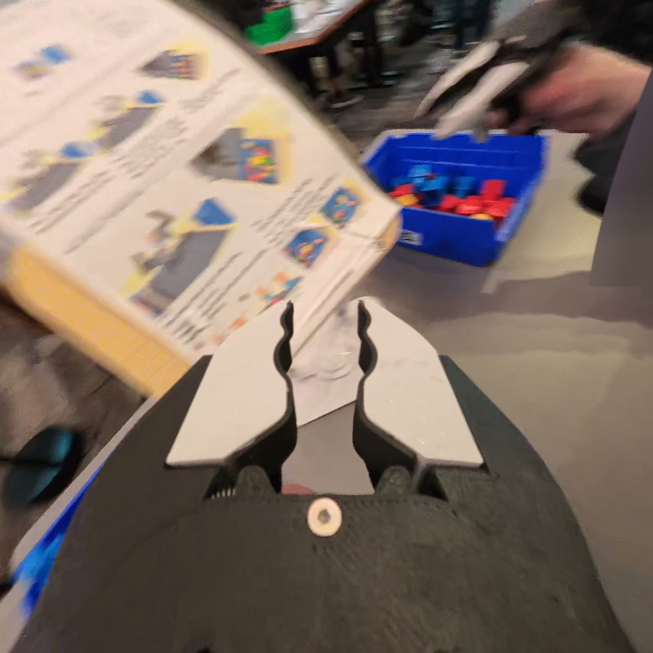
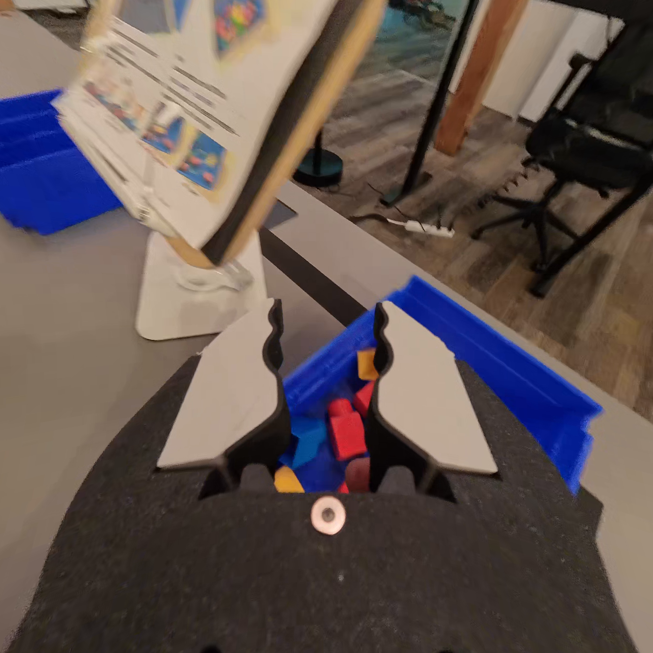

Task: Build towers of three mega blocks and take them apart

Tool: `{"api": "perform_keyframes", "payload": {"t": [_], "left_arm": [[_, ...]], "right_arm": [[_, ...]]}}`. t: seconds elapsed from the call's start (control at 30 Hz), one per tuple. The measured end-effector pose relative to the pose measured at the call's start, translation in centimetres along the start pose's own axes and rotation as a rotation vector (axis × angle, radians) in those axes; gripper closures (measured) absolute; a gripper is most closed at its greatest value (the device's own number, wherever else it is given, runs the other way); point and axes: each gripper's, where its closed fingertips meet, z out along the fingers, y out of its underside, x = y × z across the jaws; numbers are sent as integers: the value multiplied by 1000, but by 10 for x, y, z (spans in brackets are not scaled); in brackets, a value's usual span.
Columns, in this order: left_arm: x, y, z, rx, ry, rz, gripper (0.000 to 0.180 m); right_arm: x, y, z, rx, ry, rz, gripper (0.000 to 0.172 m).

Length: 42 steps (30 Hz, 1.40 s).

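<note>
My left gripper (image 1: pixel 325 307) is open with nothing between its fingers, low over the grey table (image 1: pixel 512 406), pointing at the foot of a picture board (image 1: pixel 176 159). A blue bin (image 1: pixel 452 236) with red, blue and yellow mega blocks (image 1: pixel 459 201) stands farther off to the right. My right gripper shows in the left wrist view (image 1: pixel 459 113), held by a hand just above that bin. In the right wrist view my right gripper (image 2: pixel 328 307) is open and empty over the bin (image 2: pixel 494 357). A red block (image 2: pixel 346 434), a blue block (image 2: pixel 307 441) and an orange block (image 2: pixel 365 364) lie below it.
The picture board (image 2: pixel 176 106) leans on a clear holder with a white base (image 2: pixel 198 304) in the middle of the table. A second blue bin (image 2: pixel 39 159) stands beyond it. The table edge (image 2: pixel 371 258) runs to the right, with a floor and an office chair (image 2: pixel 583 148) past it. My hands' fingertips stand some 35 cm from each other.
</note>
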Motion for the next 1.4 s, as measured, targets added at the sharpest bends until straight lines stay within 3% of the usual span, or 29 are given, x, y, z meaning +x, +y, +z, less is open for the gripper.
{"api": "perform_keyframes", "payload": {"t": [0.17,0.27,0.4,0.53,0.67,0.77,0.87,0.97,1.07,1.17,1.3,1.4], "left_arm": [[-97,67,-50,-107,-334,-161,128],[-133,108,-55,-121,-369,-293,119],[-173,165,-36,-167,-465,-470,103],[-199,220,-4,-278,-579,-517,96],[-216,257,17,-317,-624,-597,99],[-228,272,23,-413,-677,-542,103],[-234,280,34,-415,-651,-611,108],[-239,291,40,-457,-644,-609,137],[-237,290,42,-446,-606,-613,140],[-222,258,30,-350,-524,-600,141],[-179,188,-2,-257,-380,-471,141],[-124,127,-15,-208,-227,-327,141]], "right_arm": [[-57,-23,14,35,-144,-73,127],[-78,-25,23,23,-184,-111,128],[-95,-27,33,28,-217,-119,128],[-104,-29,35,33,-243,-120,129],[-108,-29,37,34,-256,-121,129],[-109,-27,40,29,-263,-117,130],[-111,-26,42,24,-271,-116,130],[-114,-27,42,25,-274,-122,130],[-119,-31,39,46,-289,-137,131],[-132,-40,34,95,-341,-156,130],[-165,-55,25,179,-465,-170,129],[-194,-65,20,235,-560,-183,127]]}}
